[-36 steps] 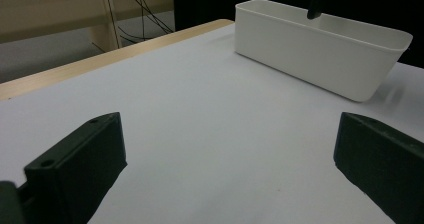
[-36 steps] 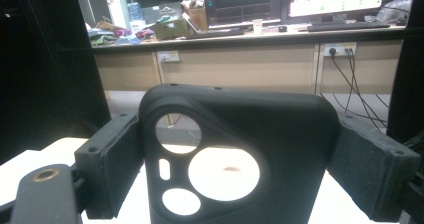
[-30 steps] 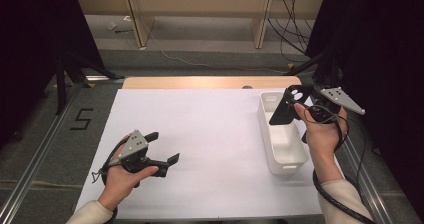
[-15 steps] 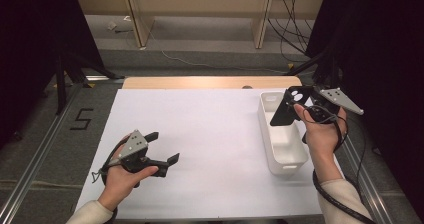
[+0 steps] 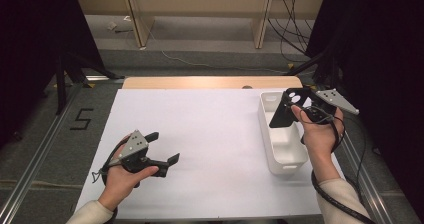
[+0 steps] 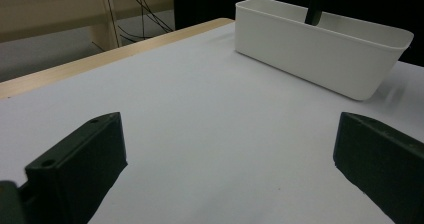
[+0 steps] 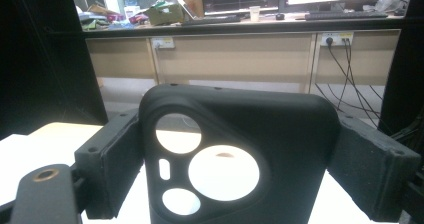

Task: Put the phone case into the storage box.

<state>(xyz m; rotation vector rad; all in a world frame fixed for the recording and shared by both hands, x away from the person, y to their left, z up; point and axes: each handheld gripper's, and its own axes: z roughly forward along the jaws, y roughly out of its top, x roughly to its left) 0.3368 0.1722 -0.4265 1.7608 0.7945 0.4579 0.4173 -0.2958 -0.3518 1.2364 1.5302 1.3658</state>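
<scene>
A white sheet covers the table [image 5: 210, 134], and at its right side stands a white bin [image 5: 285, 154], a long narrow tub with its long axis running from near to far; in the left gripper view the bin [image 6: 320, 54] sits at the far right with a dark edge rising out of it. Over the far end of the bin the right gripper [image 5: 300, 108] holds a black phone case [image 5: 286, 106]. The case stands roughly upright, its long axis running up and down with the lower end tipped down and left into the bin's opening, and its camera end uppermost. In the right gripper view the phone case [image 7: 240, 154] is matte black with rounded corners and a raised camera panel pierced by two large round holes, a smaller round one and a small slot, through which the bright table shows. The right gripper [image 7: 235, 169] has its jaws set wide, one pad pressed on each long side of the case, so the case is clamped across its width. At the near left of the table the left gripper [image 5: 162, 151] rests low over the sheet, pointing right; its jaws stand well apart with only bare sheet between them and nothing held.
</scene>
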